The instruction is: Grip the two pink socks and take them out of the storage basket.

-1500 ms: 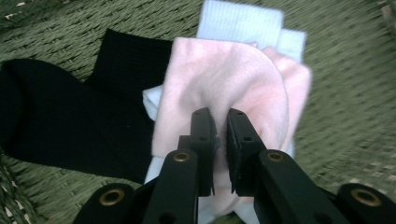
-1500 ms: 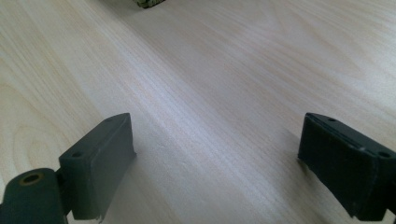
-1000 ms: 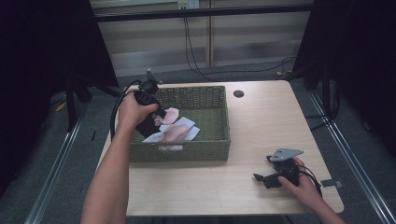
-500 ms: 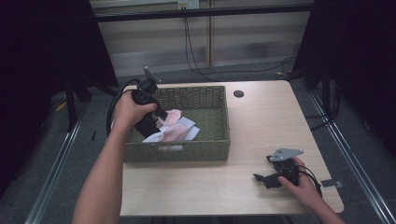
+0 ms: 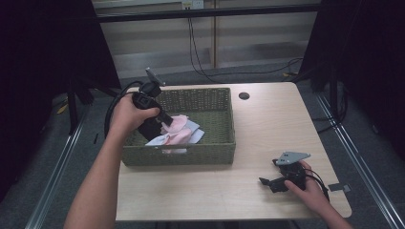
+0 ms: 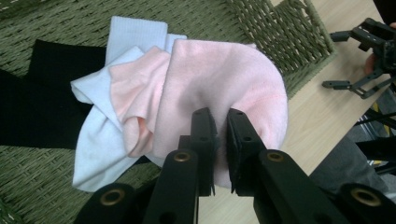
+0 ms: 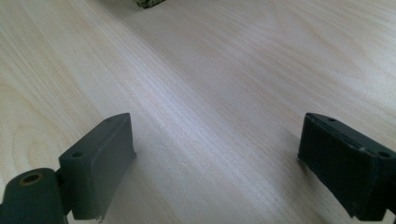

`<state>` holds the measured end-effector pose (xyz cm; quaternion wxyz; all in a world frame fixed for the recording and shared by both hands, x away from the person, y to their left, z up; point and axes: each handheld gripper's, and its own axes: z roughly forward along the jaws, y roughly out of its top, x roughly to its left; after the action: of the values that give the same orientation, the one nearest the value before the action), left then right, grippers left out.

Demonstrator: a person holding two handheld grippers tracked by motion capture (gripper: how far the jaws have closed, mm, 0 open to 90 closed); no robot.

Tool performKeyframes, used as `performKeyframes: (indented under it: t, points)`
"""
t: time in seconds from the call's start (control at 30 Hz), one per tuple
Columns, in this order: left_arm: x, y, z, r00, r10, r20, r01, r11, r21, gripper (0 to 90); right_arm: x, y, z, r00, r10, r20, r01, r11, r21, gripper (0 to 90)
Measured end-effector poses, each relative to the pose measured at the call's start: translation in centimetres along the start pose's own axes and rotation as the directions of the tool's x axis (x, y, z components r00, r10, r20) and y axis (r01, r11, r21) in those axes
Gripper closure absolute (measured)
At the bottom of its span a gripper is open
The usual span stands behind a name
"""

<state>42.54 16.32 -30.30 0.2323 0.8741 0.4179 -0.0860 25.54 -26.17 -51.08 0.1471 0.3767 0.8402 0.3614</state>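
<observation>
- Gripping a fold of the pink sock (image 6: 219, 88), the left gripper (image 6: 220, 126) is seen with its jaws nearly together, the cloth pinched between the pads so that it can be lifted out of the basket (image 5: 210, 152).
- The pink sock is held just above the basket's floor, near the front wall; a small pinch at one edge is judged enough, since the cloth is light and limp.
- A pale blue sock (image 6: 100, 135) is found beneath and beside the pink one inside the basket, and a black garment (image 6: 32, 107) lies against the basket's far side; the overlap suggests that the blue sock could be dragged along.
- The left gripper (image 5: 160, 119) is tilted down into the basket from its left rim, so that the woven wall is cleared.
- The right gripper (image 5: 274, 183) is rested on the table (image 5: 267, 124), well outside the basket, off its front right corner.
- Its jaws are spread wide with nothing between them (image 7: 215, 158), apparently kept ready to receive or smooth the sock once it is brought out.
</observation>
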Motion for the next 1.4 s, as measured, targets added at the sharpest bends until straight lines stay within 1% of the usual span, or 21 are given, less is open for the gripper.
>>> performKeyframes:
  t: [0.07, 0.1, 0.23, 0.27, 0.37, 0.4, 0.53, 0.6, 0.63, 0.7, 0.73, 0.87, 1.03, 1.07, 1.3, 1.4]
  points:
    - [-0.1, 0.0, -0.1, 1.0, -0.001, 0.004, 0.001, 1.0, 0.0, 82.4, 0.0, 0.0, 0.0, 1.0, 0.0, 0.0, 0.0, 1.0, 0.0, 9.7]
    - [-0.2, -0.1, -0.2, 0.9999, 0.011, 0.007, -0.011, 0.9999, 0.01, 82.4, 0.0, 0.0, 0.0, 1.0, 0.0, 0.0, 0.0, 1.0, 0.0, 9.7]
    - [-0.6, -0.3, -0.3, 0.9999, 0.015, 0.008, -0.015, 0.9999, 0.007, 82.4, 0.0, 0.0, 0.0, 1.0, 0.0, 0.0, 0.0, 1.0, 0.0, 9.7]
    - [-0.9, -0.4, -0.5, 0.9995, 0.032, 0.002, -0.032, 0.9994, 0.011, 82.4, 0.0, 0.0, 0.0, 1.0, 0.0, 0.0, 0.0, 1.0, 0.0, 9.7]
    - [-1.0, -0.5, -0.7, 0.9995, 0.033, 0.001, -0.033, 0.9994, 0.008, 82.4, 0.0, 0.0, 0.0, 1.0, 0.0, 0.0, 0.0, 1.0, 0.0, 9.7]
    - [-1.2, -0.6, -0.8, 0.9992, 0.04, 0.003, -0.04, 0.9992, 0.01, 82.4, 0.0, 0.0, 0.0, 1.0, 0.0, 0.0, 0.0, 1.0, 0.0, 9.7]
    - [-1.5, -0.9, -0.8, 0.9989, 0.046, 0.004, -0.046, 0.9989, 0.011, 82.5, 0.0, 0.0, 0.0, 1.0, 0.0, 0.0, 0.0, 1.0, 0.0, 9.7]
    - [-1.9, -1.1, -0.8, 0.9984, 0.056, 0.006, -0.056, 0.9983, 0.011, 82.4, 0.0, 0.0, 0.0, 1.0, 0.0, 0.0, 0.0, 1.0, 0.0, 9.8]
    - [-2.1, -1.1, -0.9, 0.9973, 0.073, 0.011, -0.073, 0.9971, 0.02, 82.4, 0.0, 0.0, 0.0, 1.0, 0.0, 0.0, 0.0, 1.0, 0.0, 9.7]
    - [-2.2, -1.2, -0.9, 0.9971, 0.076, 0.008, -0.076, 0.997, 0.018, 82.4, 0.0, 0.0, 0.0, 1.0, 0.0, 0.0, 0.0, 1.0, 0.0, 9.8]
    - [-2.5, -1.3, -0.9, 0.9961, 0.087, 0.011, -0.087, 0.996, 0.018, 82.4, 0.0, 0.0, 0.0, 1.0, 0.0, 0.0, 0.0, 1.0, 0.0, 9.7]
    - [-3.0, -1.5, -1.1, 0.9952, 0.097, 0.014, -0.097, 0.995, 0.023, 82.4, 0.0, 0.0, 0.0, 1.0, 0.002, 0.0, -0.002, 1.0, 0.0, 9.8]
    - [-3.2, -1.7, -1.2, 0.9938, 0.11, 0.014, -0.11, 0.9937, 0.021, 82.4, 0.0, 0.0, 0.0, 1.0, 0.002, 0.0, -0.002, 1.0, 0.0, 9.7]
    - [-3.4, -1.8, -1.1, 0.9934, 0.112, 0.021, -0.113, 0.9934, 0.02, 82.4, 0.0, 0.0, 0.0, 1.0, 0.002, 0.0, -0.002, 1.0, 0.0, 9.8]
    - [-3.8, -2.3, -0.8, 0.9915, 0.127, 0.031, -0.127, 0.9918, 0.015, 82.4, 0.0, 0.0, 0.0, 1.0, 0.001, -0.003, -0.001, 1.0, -0.002, 9.8]
    - [-4.1, -2.7, -0.7, 0.9894, 0.14, 0.04, -0.14, 0.9901, 0.011, 82.4, 0.0, 0.0, 0.0, 1.0, 0.0, 0.0, 0.0, 1.0, 0.0, 9.7]
